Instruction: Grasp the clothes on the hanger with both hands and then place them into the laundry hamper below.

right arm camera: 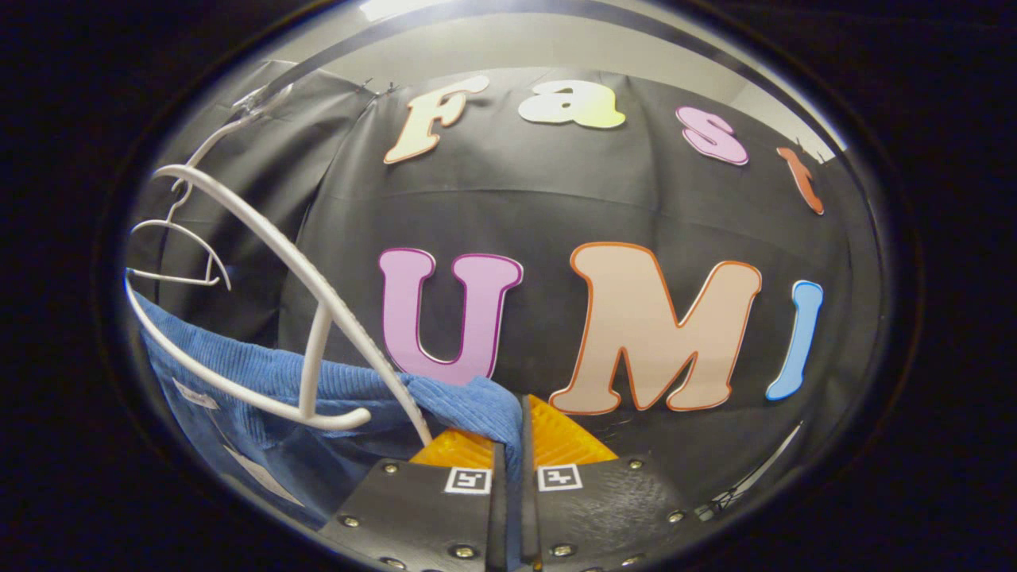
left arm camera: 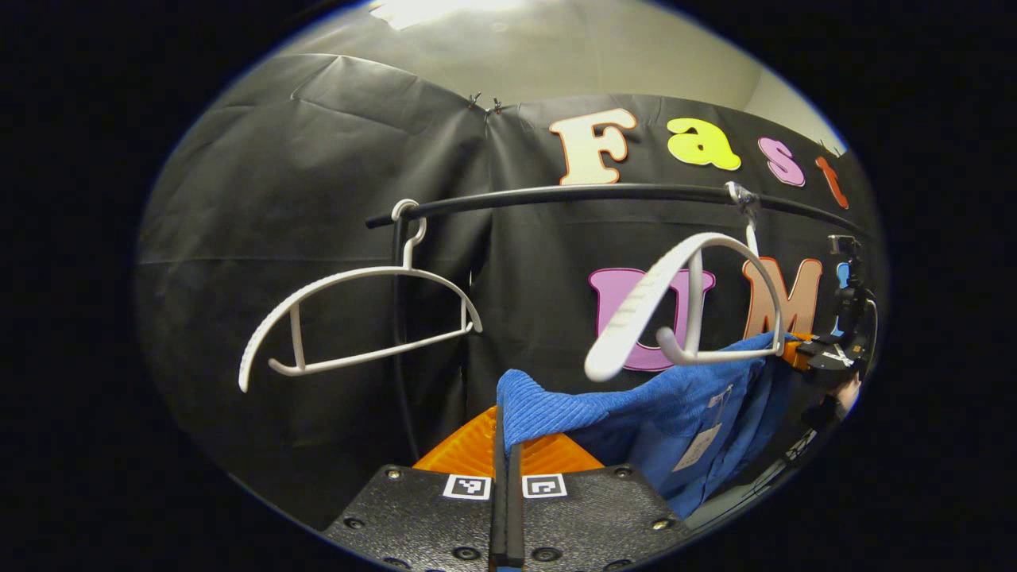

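Pinching blue garment (left arm camera: pixel 636 413), apparently off hanger (left arm camera: pixel 683 302): both grippers.

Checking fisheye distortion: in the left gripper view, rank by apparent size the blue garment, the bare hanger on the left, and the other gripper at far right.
1. Blue garment, close to the camera
2. Bare hanger, similar spread, so unsure
3. Other gripper, smallest, farther off
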Available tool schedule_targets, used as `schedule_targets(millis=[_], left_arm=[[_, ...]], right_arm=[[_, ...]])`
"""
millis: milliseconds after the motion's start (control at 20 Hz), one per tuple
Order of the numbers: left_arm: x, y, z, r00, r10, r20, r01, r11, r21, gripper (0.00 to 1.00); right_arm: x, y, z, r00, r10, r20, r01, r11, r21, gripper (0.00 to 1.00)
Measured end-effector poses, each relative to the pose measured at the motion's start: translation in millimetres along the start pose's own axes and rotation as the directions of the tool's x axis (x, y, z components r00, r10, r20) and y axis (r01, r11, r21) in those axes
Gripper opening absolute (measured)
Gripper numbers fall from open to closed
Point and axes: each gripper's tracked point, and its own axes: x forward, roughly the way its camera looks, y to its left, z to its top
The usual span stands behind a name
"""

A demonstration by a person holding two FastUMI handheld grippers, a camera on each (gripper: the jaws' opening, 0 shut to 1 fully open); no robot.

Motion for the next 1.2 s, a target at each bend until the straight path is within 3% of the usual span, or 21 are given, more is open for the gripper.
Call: schedule_targets(millis=[550, 800, 1200], left_arm=[[-16, -34, -30, 0.998, -0.025, -0.057, 0.027, 0.999, 0.031, 0.01], [-15, -64, -38, 0.993, -0.087, -0.079, 0.093, 0.993, 0.069, 0.00], [-12, -141, -53, 0.964, -0.252, -0.091, 0.257, 0.965, 0.053, 0.02]], right_arm=[[-51, -10, -37, 0.996, 0.011, -0.087, -0.010, 1.000, 0.008, 0.07], [-77, 8, -48, 0.992, 0.061, -0.114, -0.062, 0.998, -0.001, 0.07], [-108, 59, -42, 0.978, 0.175, -0.117, -0.174, 0.985, 0.017, 0.07]])
